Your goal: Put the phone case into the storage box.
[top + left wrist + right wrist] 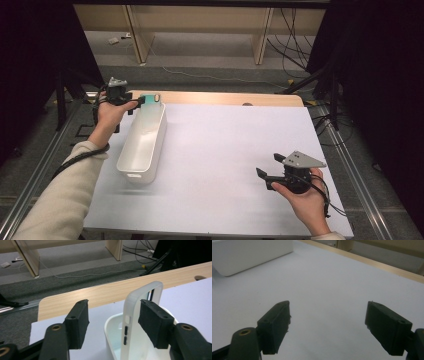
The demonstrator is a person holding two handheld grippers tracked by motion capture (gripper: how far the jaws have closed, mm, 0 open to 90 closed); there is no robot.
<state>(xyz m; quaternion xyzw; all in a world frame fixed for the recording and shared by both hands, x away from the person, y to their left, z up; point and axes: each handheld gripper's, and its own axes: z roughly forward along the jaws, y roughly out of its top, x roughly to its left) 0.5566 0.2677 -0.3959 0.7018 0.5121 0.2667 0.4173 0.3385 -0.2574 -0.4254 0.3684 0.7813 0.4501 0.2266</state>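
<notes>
Standing upright in the far end of a glossy white oblong plastic bin [110,340], a translucent, round-cornered phone case [132,315] of soft-looking plastic shows button cut-outs along its edge. The left gripper [113,322] brackets it: the matt black pad on that view's right lies against the case, the other pad stands apart, so the jaws are parted and do not clamp it. In the high view the left hand [107,112] holds this gripper level above the bin's far rim. The right gripper [327,326] hovers wide open, empty, over the smooth white tabletop [225,150].
</notes>
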